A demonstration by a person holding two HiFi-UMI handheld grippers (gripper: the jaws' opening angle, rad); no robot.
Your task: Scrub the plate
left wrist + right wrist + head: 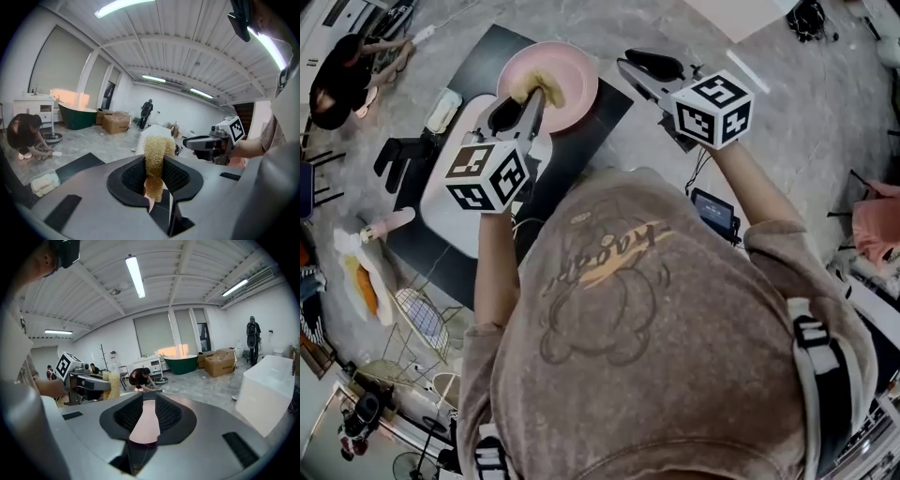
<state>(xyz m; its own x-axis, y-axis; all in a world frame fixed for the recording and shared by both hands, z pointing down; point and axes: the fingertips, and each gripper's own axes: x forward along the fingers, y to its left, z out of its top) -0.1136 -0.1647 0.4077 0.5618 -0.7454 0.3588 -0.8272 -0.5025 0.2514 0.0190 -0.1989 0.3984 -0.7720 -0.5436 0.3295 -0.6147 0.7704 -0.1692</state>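
On the far side of the dark desk [598,127] lay the pink plate [574,77], flat, between my two tools. My left hand-held gripper [530,99] was clenched on a yellow mesh scrubber [540,90]. Through its own camera I saw the jaws pinching the wad at its middle, the fluffy top standing above them and the tail hanging below. From the head view the scrubber rested on the near left part of the plate. My right hand-held gripper [625,66] sat just beside the plate's right rim, apart from it. Its jaws stood partly apart and released, pinching nothing, and only the plate's pink showed through the gap. A person crouched on the floor at far left.
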